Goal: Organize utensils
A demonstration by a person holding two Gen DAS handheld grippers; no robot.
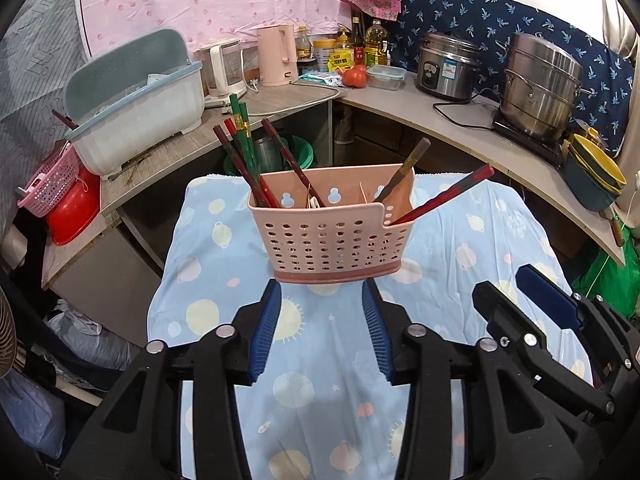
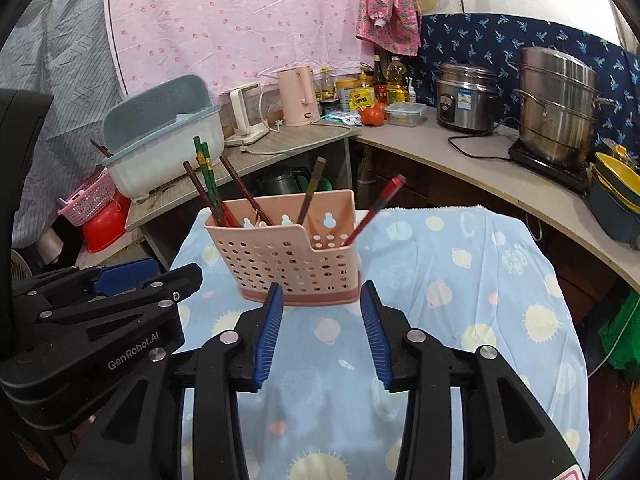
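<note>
While chopsticks [image 1: 440,200] lean in the pink basket [image 1: 332,236], left gripper [image 1: 322,300] & right gripper [image 2: 320,302] hang open, nothing btwn pads.

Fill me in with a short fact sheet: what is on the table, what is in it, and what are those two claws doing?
Holder: pink perforated utensil basket, upright on the blue patterned cloth
Contents: chopsticks clustered at its left end, two more leaning right
Left gripper: open, empty, short of the basket
Right gripper: open, empty, near the basket's base
</note>
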